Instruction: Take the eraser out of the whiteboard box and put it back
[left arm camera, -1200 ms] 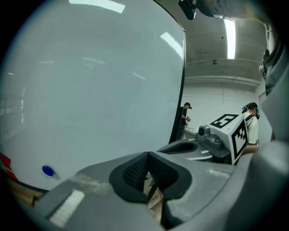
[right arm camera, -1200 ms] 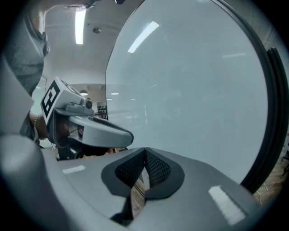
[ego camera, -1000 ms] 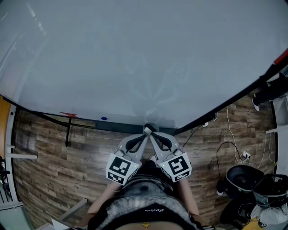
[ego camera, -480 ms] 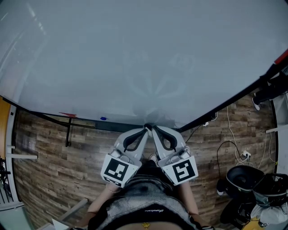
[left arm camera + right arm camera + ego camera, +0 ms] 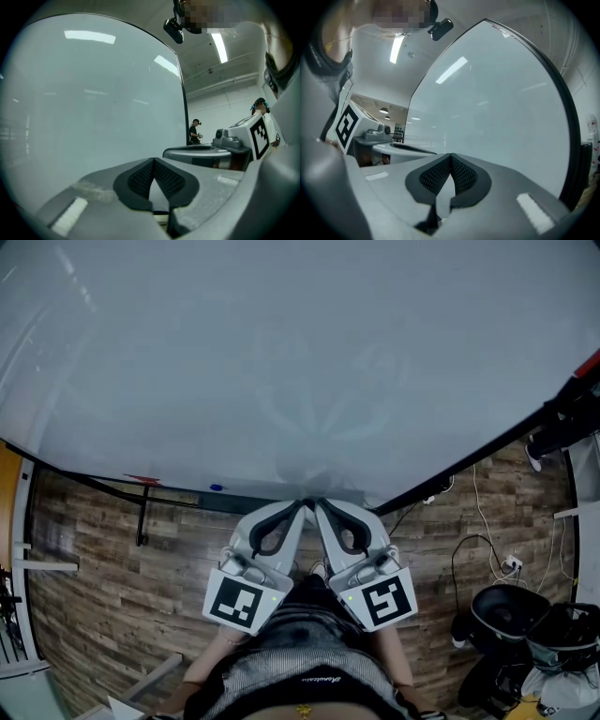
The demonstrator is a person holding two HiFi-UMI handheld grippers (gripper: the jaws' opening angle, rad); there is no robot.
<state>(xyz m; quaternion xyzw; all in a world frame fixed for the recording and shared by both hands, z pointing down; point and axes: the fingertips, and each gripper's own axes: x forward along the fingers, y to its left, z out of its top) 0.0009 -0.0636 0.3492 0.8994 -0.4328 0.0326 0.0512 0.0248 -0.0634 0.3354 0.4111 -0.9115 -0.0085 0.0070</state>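
Note:
My left gripper point(image 5: 302, 504) and right gripper point(image 5: 320, 504) are held side by side, tips almost touching, in front of the lower edge of the big whiteboard point(image 5: 281, 362). Both are shut with nothing between the pads. In the left gripper view the left gripper point(image 5: 153, 161) faces the bare whiteboard point(image 5: 93, 108), with the right gripper's body point(image 5: 211, 153) beside it. The right gripper point(image 5: 450, 155) likewise faces the board point(image 5: 497, 108). The whiteboard's tray point(image 5: 253, 492) carries a small red thing point(image 5: 142, 480) and a small blue thing point(image 5: 217, 487). No eraser can be made out.
Below lies a wooden floor point(image 5: 103, 577). A black stand leg point(image 5: 142, 517) hangs under the tray at the left. Cables point(image 5: 478, 549) and black bins point(image 5: 511, 615) sit at the right. Another person point(image 5: 193, 132) stands far off past the board's edge.
Both grippers have risen together toward the camera. Their tips have climbed from just below the tray to the board's lower edge. They stay shut and empty.

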